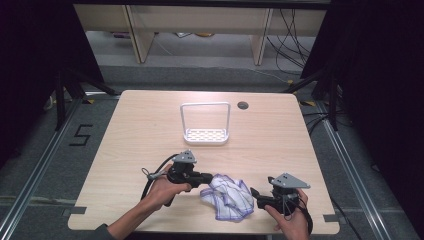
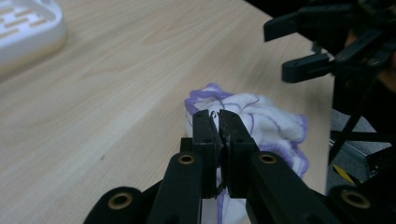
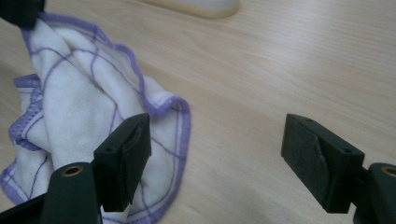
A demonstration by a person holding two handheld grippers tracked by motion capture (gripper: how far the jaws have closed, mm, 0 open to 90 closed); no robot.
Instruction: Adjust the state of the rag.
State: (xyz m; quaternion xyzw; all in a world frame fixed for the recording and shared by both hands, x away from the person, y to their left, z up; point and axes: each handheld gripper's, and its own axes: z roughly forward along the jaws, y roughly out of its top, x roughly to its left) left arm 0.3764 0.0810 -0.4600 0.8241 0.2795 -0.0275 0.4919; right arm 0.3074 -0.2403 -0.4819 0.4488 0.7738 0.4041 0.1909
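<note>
Cloth: white with purple lines, crumpled cloth (image 1: 228,196) near the desk's (image 1: 140,135) front edge, right of its middle.
Left hand-held gripper (image 2: 218,122): pressed together, pinching the cloth's left part.
Right hand-held gripper (image 3: 217,161): spread wide, just beside the cloth's right edge.
Rack: white rack (image 1: 205,124) mid-desk, toward the far edge.

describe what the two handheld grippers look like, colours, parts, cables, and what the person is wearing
Both the left gripper and the right gripper are black, each topped by a grey three-cornered plate with a black cable trailing from it. Close up, the jaws are flat rectangular black blocks on arms with brass-coloured rivets; the right gripper's pads look textured. A dark sleeve edge shows on the left forearm.
</note>
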